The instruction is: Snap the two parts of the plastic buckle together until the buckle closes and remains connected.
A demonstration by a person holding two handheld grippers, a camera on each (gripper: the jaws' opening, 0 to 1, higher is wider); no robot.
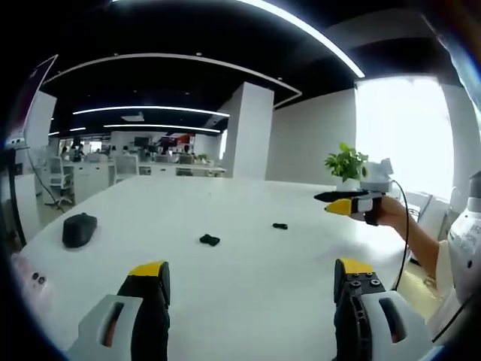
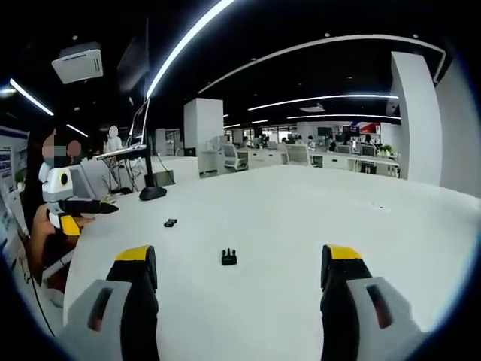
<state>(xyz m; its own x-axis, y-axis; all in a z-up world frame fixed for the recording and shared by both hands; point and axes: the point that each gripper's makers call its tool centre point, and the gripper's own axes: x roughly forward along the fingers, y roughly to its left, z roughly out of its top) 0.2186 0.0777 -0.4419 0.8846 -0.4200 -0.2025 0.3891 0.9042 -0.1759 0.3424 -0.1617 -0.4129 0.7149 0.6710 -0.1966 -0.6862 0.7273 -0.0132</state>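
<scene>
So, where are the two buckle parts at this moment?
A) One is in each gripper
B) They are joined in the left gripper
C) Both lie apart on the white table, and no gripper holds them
C: the two buckle parts lie apart on the white table, and the left gripper and right gripper both stand open with nothing between the jaws.

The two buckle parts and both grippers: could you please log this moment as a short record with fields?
surface: white table
buckle part one: small black piece, lying on the table, also seen at
buckle part two: small black piece, lying apart from the first, also at
buckle state: not joined
left gripper: open, holding nothing, above the table
right gripper: open, holding nothing
other item: dark object at the table's far left in the left gripper view
</scene>
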